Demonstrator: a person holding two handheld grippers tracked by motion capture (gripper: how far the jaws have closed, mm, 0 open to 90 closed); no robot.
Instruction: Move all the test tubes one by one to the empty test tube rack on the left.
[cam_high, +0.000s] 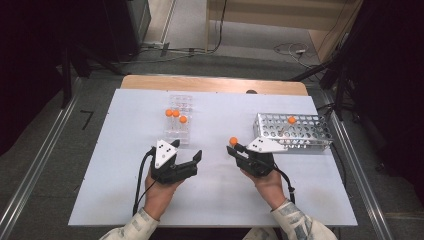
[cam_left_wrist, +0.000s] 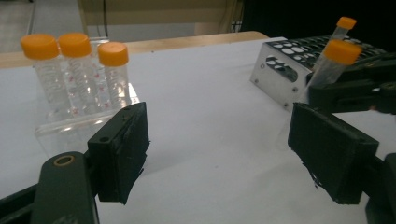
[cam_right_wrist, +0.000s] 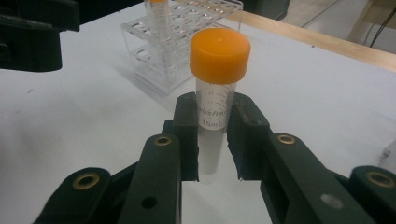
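Note:
My right gripper (cam_high: 236, 149) (cam_right_wrist: 212, 140) is shut on a clear tube with an orange cap (cam_high: 233, 141) (cam_right_wrist: 218, 84), held upright just above the white table, left of the metal rack (cam_high: 295, 131). One more capped tube (cam_high: 291, 120) leans in that metal rack. Three orange-capped tubes (cam_high: 175, 115) (cam_left_wrist: 74, 60) stand in a clear plastic rack (cam_high: 180, 131) (cam_left_wrist: 70, 128) at the table's middle. My left gripper (cam_high: 186, 150) (cam_left_wrist: 226, 154) stands open just in front of the clear rack, with nothing between its jaws. The left gripper view also shows the held tube (cam_left_wrist: 332, 58).
The white sheet (cam_high: 215, 195) covers a wooden table whose far edge (cam_high: 215, 84) shows behind it. Cables (cam_high: 295, 50) lie on the floor beyond. Aluminium rails (cam_high: 355, 165) run along both sides of the table.

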